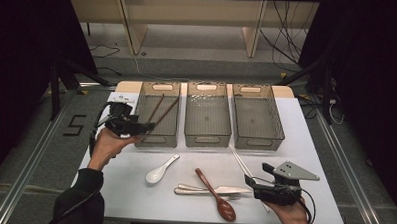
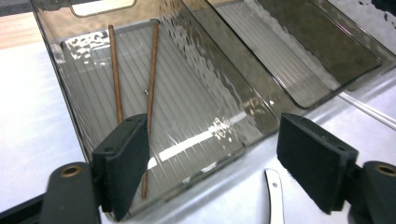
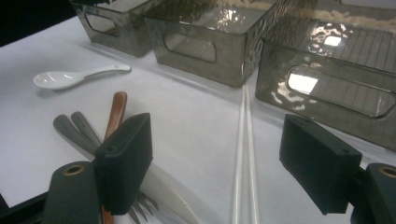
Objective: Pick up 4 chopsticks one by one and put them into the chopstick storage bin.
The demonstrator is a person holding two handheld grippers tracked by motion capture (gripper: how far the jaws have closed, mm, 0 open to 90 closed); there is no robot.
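Hovering over the near end of the left bin [image 1: 158, 112], the left gripper [image 1: 147, 126] had its jaws spread wide with nothing between them. No earlier shot to compare, so that's just how it sat. Inside that bin were the two brown chopsticks [image 2: 152, 79], lying lengthwise on the ribbed floor, close together toward the near end and splayed apart toward the far end. In the left gripper view one of them ran down behind the left pad, not touched by it as far as I could tell.

Three smoky see-through bins sat in a row along the far edge of the counter [image 1: 128, 189]; the middle bin [image 1: 207, 120] and the right bin [image 1: 256, 121] looked like they had nothing in them.

Over by the near right corner, the right gripper [image 1: 250, 182] was also wide open, and the white chopsticks [image 3: 246, 154] ran between its jaws on the counter, pads clear of them. Just left of that, near the front edge, was a pile of cutlery: a brown wooden spoon [image 1: 215, 191] lying across a fork [image 1: 233, 196] and some metal handles. The white soup spoon [image 1: 160, 171] lay on its own, further left.
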